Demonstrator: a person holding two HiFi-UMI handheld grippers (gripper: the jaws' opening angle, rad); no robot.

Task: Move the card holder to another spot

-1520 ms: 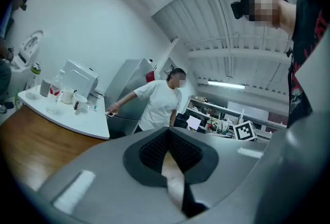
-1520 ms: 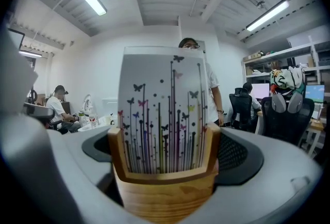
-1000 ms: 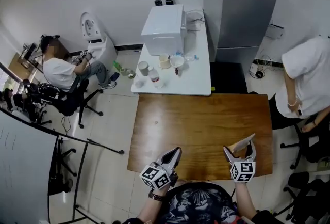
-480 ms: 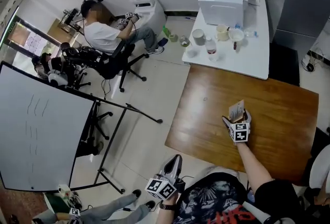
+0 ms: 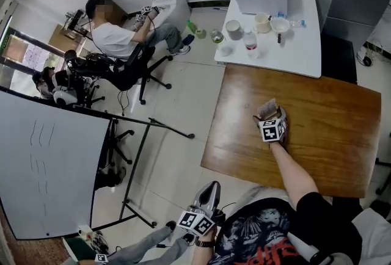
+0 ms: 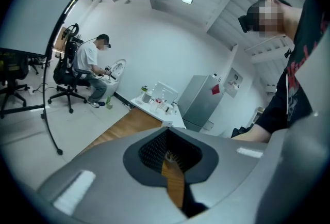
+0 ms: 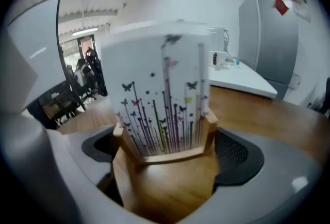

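**Card holder pinched in the right gripper over the wooden surface**

Office room, with tiled floor, a whiteboard at the left and a seated person at the far side. The wooden surface (image 5: 330, 135) fills the right of the head view, and a white surface (image 5: 293, 53) butts against its far edge.

The card holder (image 7: 162, 114) is a small wooden stand. It sits straight ahead of the right gripper (image 5: 269, 116), between jaws that press on its two ends. Its wide side therefore runs from jaw to jaw, and it stands upright. It is over the left-middle part of the wooden surface, well apart from every edge. Whether its base touches the wood cannot be told. The release likely turns on that contact, so the base should be flat on the wood before the jaws part.

The left gripper (image 5: 209, 190) has its jaws pressed together on nothing. It hangs off the near edge by the person's body, much farther from the holder.

As for containers, the holder carries one white card printed with butterflies and coloured stems. A mug (image 5: 263, 22), a bowl (image 5: 280, 24), a cup (image 5: 233, 28) and a bottle (image 5: 249, 41) stand on the white surface. Their contents are too small to read.
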